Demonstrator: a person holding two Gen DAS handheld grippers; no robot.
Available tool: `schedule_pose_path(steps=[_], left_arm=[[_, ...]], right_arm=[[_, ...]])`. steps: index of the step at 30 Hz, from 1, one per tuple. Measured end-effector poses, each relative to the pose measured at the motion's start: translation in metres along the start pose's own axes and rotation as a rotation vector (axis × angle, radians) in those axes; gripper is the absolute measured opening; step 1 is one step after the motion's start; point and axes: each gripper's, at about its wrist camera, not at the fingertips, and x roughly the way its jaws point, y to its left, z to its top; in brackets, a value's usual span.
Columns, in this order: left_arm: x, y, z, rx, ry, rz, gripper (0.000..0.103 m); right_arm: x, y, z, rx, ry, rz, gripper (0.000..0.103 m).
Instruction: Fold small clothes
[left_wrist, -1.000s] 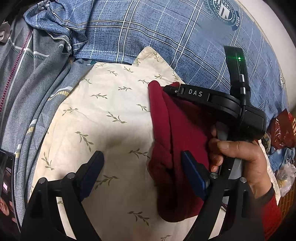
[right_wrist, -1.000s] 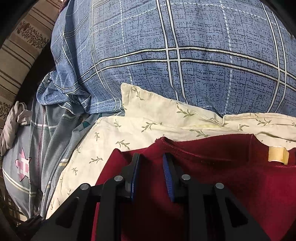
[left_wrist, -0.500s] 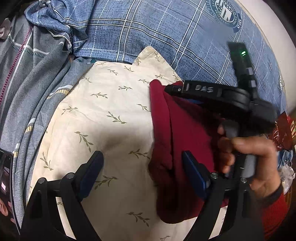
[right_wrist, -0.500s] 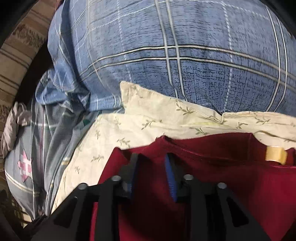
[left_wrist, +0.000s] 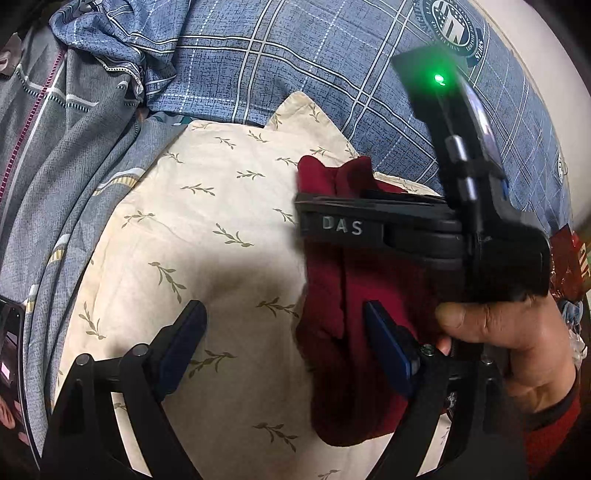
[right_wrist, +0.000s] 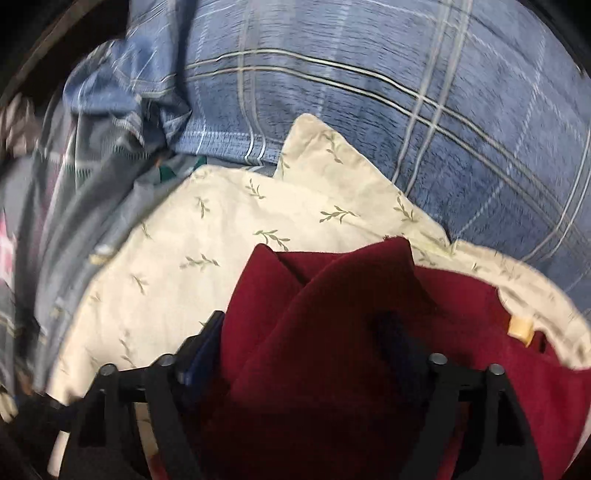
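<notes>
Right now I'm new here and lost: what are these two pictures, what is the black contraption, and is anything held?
No robot: a person holds hand tongs in each hand, each with a wide-angle camera looking along its fingers. One picture is from the left tongs, open above a cream leaf-print pillow; it also shows the hand gripping the other tool. The blurrier picture is from the right tongs. A dark red garment lies on the pillow, blue checked bedding behind. The right tongs have just been opening; red cloth bunches between them, but nothing looks pinched.
</notes>
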Motion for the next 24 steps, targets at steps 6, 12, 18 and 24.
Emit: schedule_pose_path(steps=[6,12,18,24], left_arm=[[0.000,-0.003,0.000,0.004,-0.013,-0.040,0.090],[0.006,-0.008,-0.003,0.030,-0.027,-0.056,0.090],[0.013,-0.010,-0.005,0.045,-0.036,-0.055,0.090],[0.014,-0.012,-0.005,0.055,-0.040,-0.071,0.090]], right_arm=[[-0.035,-0.027,-0.004,0.077,-0.095,0.133,0.020],[-0.051,-0.046,-0.014,0.146,-0.134,0.205,0.018],[-0.061,-0.046,-0.019,0.145,-0.149,0.209,0.017],[-0.068,-0.046,-0.021,0.152,-0.158,0.212,0.017]])
